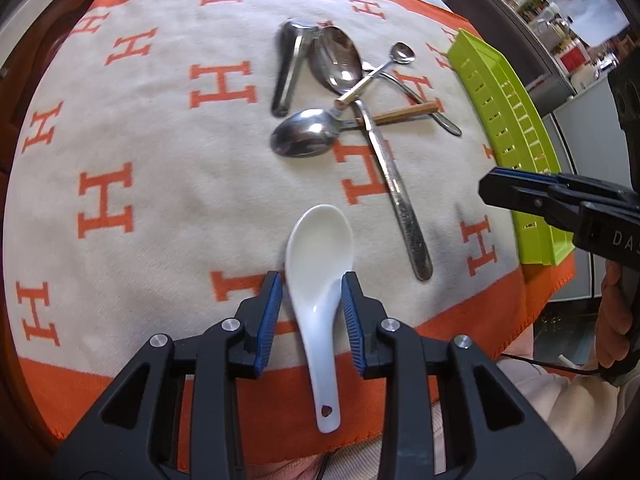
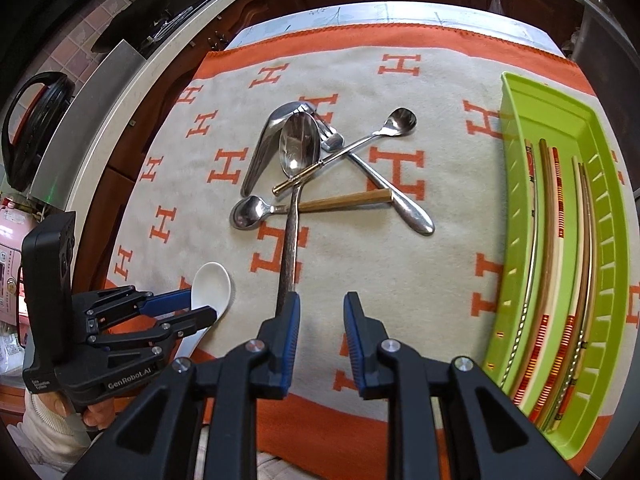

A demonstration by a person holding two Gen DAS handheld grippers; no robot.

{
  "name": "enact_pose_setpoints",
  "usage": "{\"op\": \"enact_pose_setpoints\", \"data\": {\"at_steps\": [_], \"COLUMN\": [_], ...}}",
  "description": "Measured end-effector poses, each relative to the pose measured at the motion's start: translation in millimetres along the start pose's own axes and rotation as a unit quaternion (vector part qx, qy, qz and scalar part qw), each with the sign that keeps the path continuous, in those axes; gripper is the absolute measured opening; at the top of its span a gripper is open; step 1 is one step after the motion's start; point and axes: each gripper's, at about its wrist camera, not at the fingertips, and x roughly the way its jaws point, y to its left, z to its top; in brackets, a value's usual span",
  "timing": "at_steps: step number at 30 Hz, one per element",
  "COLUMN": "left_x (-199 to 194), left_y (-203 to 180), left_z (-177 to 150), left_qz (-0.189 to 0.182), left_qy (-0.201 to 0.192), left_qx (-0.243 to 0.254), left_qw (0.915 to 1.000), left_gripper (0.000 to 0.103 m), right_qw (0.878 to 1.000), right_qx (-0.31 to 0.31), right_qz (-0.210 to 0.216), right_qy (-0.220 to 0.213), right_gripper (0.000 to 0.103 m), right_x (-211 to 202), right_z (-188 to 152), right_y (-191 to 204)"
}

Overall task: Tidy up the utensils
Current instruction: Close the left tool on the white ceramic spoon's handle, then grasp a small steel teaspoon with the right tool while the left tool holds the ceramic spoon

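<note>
A white ceramic soup spoon (image 1: 320, 276) lies on the orange-and-cream cloth (image 1: 160, 200), its handle between the open fingers of my left gripper (image 1: 312, 312), which do not touch it. It also shows in the right wrist view (image 2: 210, 286). Several metal spoons lie crossed in a pile (image 1: 344, 92) further out, one with a wooden handle (image 2: 344, 200). My right gripper (image 2: 322, 320) is open and empty, its left finger beside the end of a long spoon's handle (image 2: 290, 240). A green tray (image 2: 516, 184) at the right holds several chopsticks (image 2: 548, 240).
A counter edge (image 2: 120, 92) with a black kettle (image 2: 36, 120) runs along the left. The right gripper (image 1: 560, 200) shows at the right of the left wrist view, before the green tray (image 1: 504, 92). The cloth's orange border (image 1: 460, 320) is near me.
</note>
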Motion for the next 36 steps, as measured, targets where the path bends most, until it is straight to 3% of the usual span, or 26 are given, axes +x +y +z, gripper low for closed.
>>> {"op": "enact_pose_setpoints", "data": {"at_steps": [3, 5, 11, 14, 20, 25, 33, 36], "left_x": [2, 3, 1, -5, -20, -26, -24, -23], "left_y": [-9, -9, -4, -1, 9, 14, 15, 18], "left_z": [2, 3, 5, 9, 20, 32, 40, 41], "left_qz": [0.01, 0.014, -0.002, 0.002, -0.01, -0.026, -0.041, -0.049], "left_qy": [-0.004, -0.004, -0.008, -0.017, -0.039, -0.048, -0.05, -0.05], "left_qx": [0.014, 0.012, -0.017, -0.028, -0.051, -0.065, -0.068, -0.076], "left_qw": [0.9998, 0.9998, 0.9998, 0.9995, 0.9979, 0.9964, 0.9955, 0.9946], "left_gripper": [0.026, 0.011, 0.005, 0.004, 0.004, 0.004, 0.004, 0.004], "right_qw": [1.0, 1.0, 1.0, 1.0, 0.994, 0.98, 0.966, 0.968], "right_qx": [0.0, 0.0, 0.001, 0.01, 0.084, 0.169, 0.238, 0.239], "right_qz": [0.001, 0.001, 0.011, 0.023, 0.076, 0.109, 0.093, 0.075], "right_qy": [0.001, 0.001, 0.005, 0.003, 0.0, 0.011, 0.026, 0.031], "right_gripper": [0.022, 0.022, 0.022, 0.022, 0.022, 0.022, 0.022, 0.022], "right_x": [2, 3, 6, 9, 19, 39, 67, 72], "right_z": [1, 1, 4, 11, 44, 75, 98, 102], "right_y": [0, 0, -3, -6, -28, -45, -49, -42]}}
